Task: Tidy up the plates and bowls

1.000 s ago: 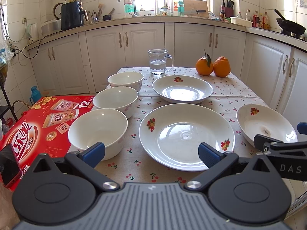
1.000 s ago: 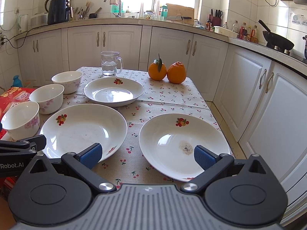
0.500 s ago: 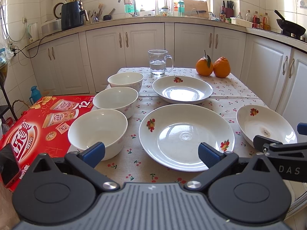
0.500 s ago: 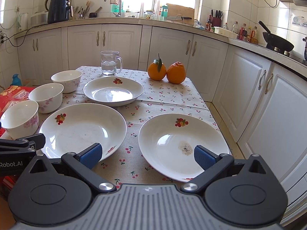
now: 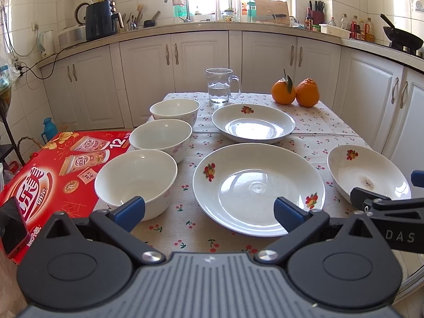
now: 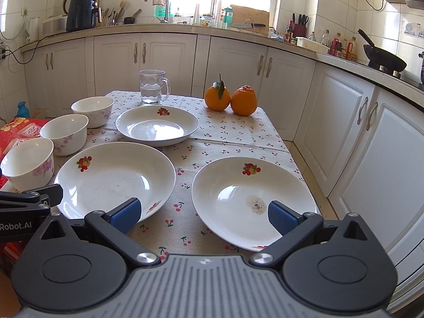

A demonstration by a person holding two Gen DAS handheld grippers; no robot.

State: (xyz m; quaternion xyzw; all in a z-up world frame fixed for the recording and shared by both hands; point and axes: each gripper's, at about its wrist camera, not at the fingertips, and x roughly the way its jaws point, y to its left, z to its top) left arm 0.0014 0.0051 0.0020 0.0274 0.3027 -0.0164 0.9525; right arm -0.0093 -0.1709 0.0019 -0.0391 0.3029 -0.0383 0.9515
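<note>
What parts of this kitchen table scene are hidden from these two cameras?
- Left view: near rim of the large white fruit-print plate sits behind the left gripper.
- Right view: near edge of the stained white plate is covered by the right gripper.
- Counter bottle labels: too small.

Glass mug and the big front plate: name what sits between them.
A smaller plate lies between the glass mug and the big front plate, clearest in the left wrist view.
</note>
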